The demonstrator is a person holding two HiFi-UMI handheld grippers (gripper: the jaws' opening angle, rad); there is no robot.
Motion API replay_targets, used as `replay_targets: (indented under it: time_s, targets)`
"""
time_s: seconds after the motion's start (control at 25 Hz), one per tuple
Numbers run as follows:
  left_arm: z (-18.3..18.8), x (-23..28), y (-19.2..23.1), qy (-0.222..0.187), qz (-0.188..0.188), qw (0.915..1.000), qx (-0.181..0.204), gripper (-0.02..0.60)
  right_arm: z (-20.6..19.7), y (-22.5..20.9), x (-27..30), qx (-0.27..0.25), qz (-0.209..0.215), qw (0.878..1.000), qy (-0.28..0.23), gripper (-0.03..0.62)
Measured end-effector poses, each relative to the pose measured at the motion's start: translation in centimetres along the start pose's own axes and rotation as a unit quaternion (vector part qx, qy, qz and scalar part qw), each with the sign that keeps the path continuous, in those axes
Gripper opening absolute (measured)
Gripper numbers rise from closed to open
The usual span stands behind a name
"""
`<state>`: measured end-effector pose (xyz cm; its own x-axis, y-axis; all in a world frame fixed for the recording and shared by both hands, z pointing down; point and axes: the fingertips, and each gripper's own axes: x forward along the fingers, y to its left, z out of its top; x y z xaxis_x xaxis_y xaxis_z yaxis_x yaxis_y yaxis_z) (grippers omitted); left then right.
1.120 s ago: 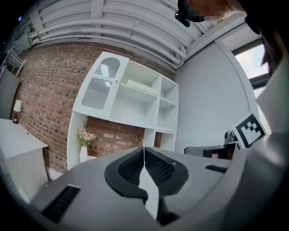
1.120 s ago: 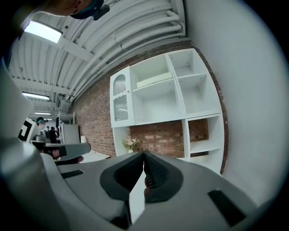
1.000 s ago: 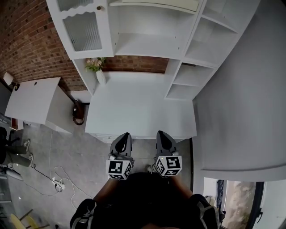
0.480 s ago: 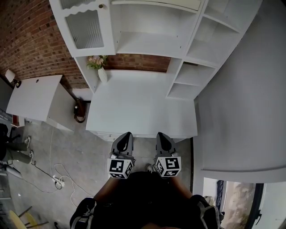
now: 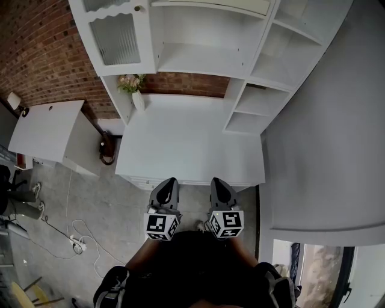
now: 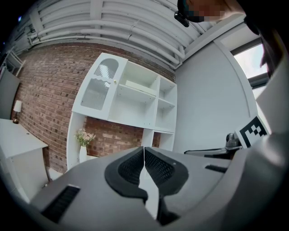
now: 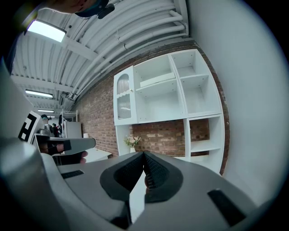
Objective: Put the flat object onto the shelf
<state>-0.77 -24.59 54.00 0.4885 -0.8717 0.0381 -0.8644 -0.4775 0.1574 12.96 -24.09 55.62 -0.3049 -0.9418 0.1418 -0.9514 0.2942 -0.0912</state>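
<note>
A white shelf unit point(image 5: 204, 54) stands against the brick wall, over a white desk top point(image 5: 186, 141). A flat pale board point(image 5: 210, 5) lies on its top shelf; it also shows in the left gripper view point(image 6: 141, 85) and in the right gripper view point(image 7: 156, 80). My left gripper point(image 5: 169, 180) and right gripper point(image 5: 216, 180) hang side by side, close to my body, just short of the desk's front edge. Both are shut with nothing between the jaws. The left gripper point(image 6: 144, 149) and the right gripper point(image 7: 144, 154) point at the shelf unit from a distance.
A small vase of flowers point(image 5: 135, 91) stands at the desk's back left corner. A glass-fronted cabinet door point(image 5: 117, 39) closes the unit's upper left. A second white table point(image 5: 45, 129) is at the left, cables point(image 5: 78, 242) lie on the floor, and a grey wall point(image 5: 325, 150) runs along the right.
The head view has shifted slightly, so the shelf unit sits a little further right in the picture. Both grippers stay shut in the same place.
</note>
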Motion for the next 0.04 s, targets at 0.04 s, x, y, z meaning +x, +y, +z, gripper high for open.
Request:
replay_targets:
  time_s: [0.04]
  targets:
    - [0.09,-0.07,0.00,-0.001,0.000,1.0000,0.000,0.014,0.08,0.03,-0.05,0.000,0.000,1.000,-0.001,0.025]
